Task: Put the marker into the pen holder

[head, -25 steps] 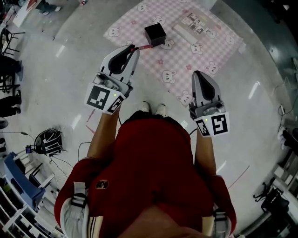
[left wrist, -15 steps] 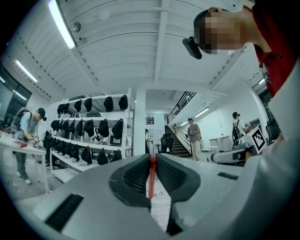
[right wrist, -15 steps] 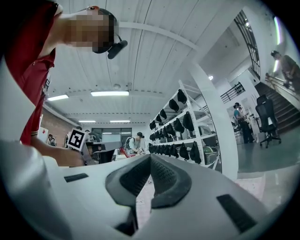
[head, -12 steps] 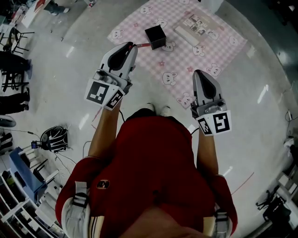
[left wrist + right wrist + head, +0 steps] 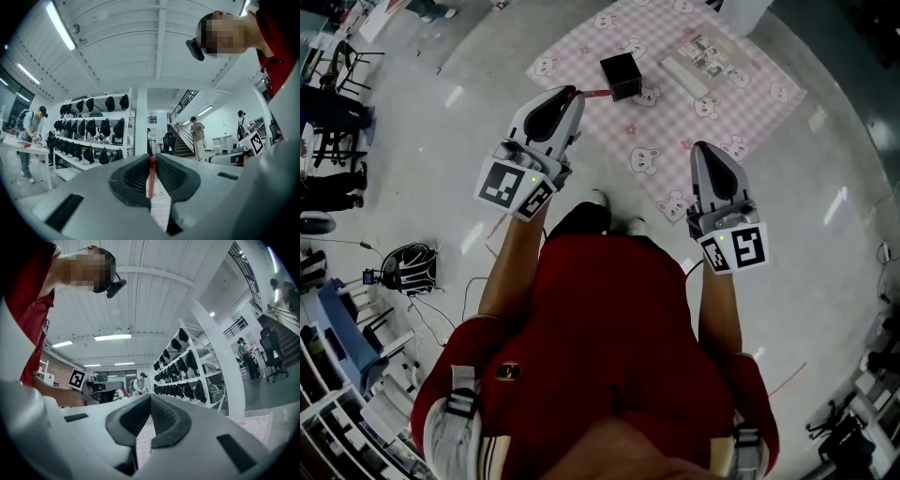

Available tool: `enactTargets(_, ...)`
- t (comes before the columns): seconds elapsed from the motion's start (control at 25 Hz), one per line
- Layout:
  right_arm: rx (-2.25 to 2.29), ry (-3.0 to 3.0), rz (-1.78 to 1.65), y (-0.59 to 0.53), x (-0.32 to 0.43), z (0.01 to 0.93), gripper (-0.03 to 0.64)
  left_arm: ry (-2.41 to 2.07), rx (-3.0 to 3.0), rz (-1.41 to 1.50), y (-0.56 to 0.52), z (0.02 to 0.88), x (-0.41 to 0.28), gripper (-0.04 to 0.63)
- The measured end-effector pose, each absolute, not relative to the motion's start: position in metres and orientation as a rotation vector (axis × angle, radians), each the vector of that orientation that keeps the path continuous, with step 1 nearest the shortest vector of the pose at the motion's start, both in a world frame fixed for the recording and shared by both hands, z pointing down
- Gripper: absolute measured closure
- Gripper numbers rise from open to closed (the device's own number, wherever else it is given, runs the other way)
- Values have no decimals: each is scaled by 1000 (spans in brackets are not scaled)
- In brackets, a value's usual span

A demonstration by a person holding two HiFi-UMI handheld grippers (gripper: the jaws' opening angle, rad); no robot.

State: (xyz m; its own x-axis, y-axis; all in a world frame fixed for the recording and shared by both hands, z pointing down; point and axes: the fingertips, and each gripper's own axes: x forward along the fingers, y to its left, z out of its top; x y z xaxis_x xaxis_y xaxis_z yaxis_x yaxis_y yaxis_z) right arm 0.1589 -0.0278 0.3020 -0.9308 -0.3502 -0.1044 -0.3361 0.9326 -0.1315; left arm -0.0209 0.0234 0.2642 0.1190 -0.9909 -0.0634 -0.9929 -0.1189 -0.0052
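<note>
A thin red marker (image 5: 592, 94) sticks out of my left gripper (image 5: 570, 93), which is shut on it; in the left gripper view the marker (image 5: 151, 177) runs between the closed pads. The black square pen holder (image 5: 622, 75) stands on the pink checked mat (image 5: 675, 103), just right of and beyond the marker's tip. My right gripper (image 5: 705, 148) is shut with nothing in it, held over the mat's near edge; its closed pads (image 5: 151, 420) show in the right gripper view.
A flat booklet (image 5: 705, 58) lies on the mat right of the pen holder. The person's shoes (image 5: 609, 214) stand at the mat's near edge. A helmet (image 5: 408, 267) and cables lie on the floor to the left. Shelves of helmets (image 5: 91, 126) and other people stand around.
Both grippers drifted slightly right and up in the view as the head camera shifted; the marker stays clamped in the left gripper, its tip still just short of the pen holder.
</note>
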Motion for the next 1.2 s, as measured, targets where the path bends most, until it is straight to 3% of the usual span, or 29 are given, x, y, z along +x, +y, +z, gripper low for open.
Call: enactTargets(1.2,-746,3016,-127,-75,68,316,618,1933,-2512,138,-56,309,-120,548)
